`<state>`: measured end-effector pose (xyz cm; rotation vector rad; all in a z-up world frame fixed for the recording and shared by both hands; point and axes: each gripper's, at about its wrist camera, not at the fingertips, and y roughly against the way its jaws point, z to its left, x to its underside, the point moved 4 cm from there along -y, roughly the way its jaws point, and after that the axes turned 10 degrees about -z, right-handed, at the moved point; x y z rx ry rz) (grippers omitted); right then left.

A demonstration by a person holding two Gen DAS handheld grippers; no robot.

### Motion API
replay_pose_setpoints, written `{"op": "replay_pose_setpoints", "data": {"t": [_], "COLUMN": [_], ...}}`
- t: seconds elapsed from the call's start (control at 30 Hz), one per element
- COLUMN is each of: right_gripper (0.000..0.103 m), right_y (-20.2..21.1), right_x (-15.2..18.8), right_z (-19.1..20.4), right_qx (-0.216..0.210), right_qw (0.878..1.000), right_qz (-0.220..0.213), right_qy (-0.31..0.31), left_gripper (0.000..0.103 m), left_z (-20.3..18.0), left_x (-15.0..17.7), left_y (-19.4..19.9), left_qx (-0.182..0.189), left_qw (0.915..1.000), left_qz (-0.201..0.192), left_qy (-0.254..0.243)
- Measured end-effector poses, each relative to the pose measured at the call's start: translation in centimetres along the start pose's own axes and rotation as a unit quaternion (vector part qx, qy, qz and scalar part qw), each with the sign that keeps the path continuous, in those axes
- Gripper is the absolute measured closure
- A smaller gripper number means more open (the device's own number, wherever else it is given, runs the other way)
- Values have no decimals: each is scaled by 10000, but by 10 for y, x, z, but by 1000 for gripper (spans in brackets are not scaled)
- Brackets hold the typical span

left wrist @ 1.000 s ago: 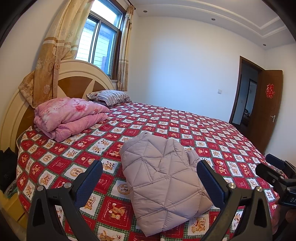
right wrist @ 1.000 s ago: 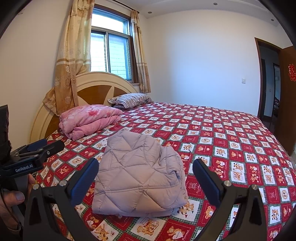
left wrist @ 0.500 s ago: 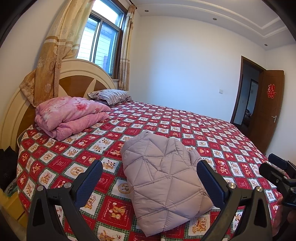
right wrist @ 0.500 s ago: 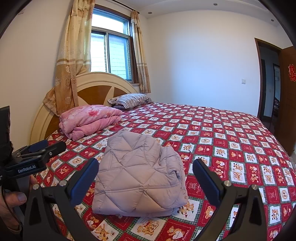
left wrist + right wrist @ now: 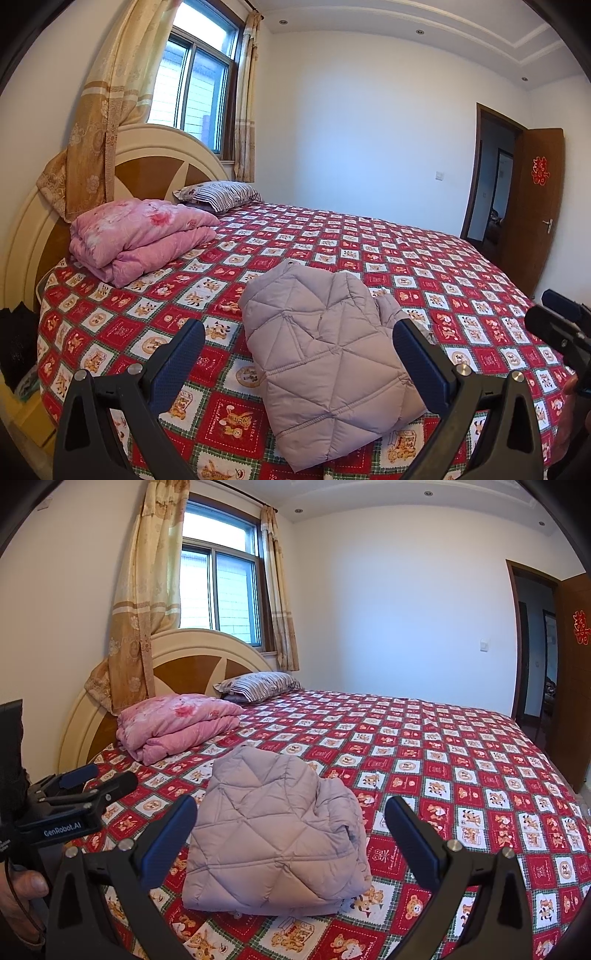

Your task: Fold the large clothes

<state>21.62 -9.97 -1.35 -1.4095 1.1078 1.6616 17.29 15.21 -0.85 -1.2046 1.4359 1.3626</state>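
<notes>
Jacket: pale mauve quilted puffer, stitched in diamond and triangle panels, folded into a rounded bundle; lower centre of both frames, lying on the bedspread, untouched by either claw.
Jacket edges: elastic-gathered hem along the near side in the left wrist view; layered folds and a darker inner lining showing at the right side in the right wrist view.
Left gripper: black angular frame, blue textured pads, spread wide apart, gripping nothing; bottom of the left wrist frame, jacket seen between the two fingers. Also at the left edge of the right wrist frame, with white "GenRobot.AI" lettering.
Right gripper: same black frame and blue pads, spread wide, holding nothing; bottom of the right wrist frame. Tips also at the right edge of the left wrist frame.
Hand: thumb and part of the palm at the lower left edge of the right wrist frame.
Bedspread: red and white checks with small cartoon animal prints, smooth and flat.
Pink quilt: soft floral fabric, folded in a thick stack, left of centre.
Pillow: striped, plump, behind the quilt.
Headboard: arched cream frame with wood-brown wedge panels, left.
Curtains: beige patterned cloth, upper left, one draped over the headboard.
Window: sliding glass panes, upper left.
Door: brown wood, open, red paper cutout on it, right side.
</notes>
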Motion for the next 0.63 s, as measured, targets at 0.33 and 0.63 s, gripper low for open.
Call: {"op": "replay_pose_setpoints", "data": {"t": [0.33, 0.63], "right_gripper": [0, 0], "right_y": [0, 1], "right_x": [1, 6], "right_z": [1, 2], "right_qx": [-39, -79], "right_qw": [10000, 9999], "right_qz": [-5, 54], "right_qy": [40, 108], "left_gripper": [1, 1], "left_z": [1, -4], "left_x": [5, 9], "left_y": [-5, -6], "left_qx": [6, 45], "left_qw": [10000, 9997], "left_qz": [80, 13], "left_qy": [-25, -254]}}
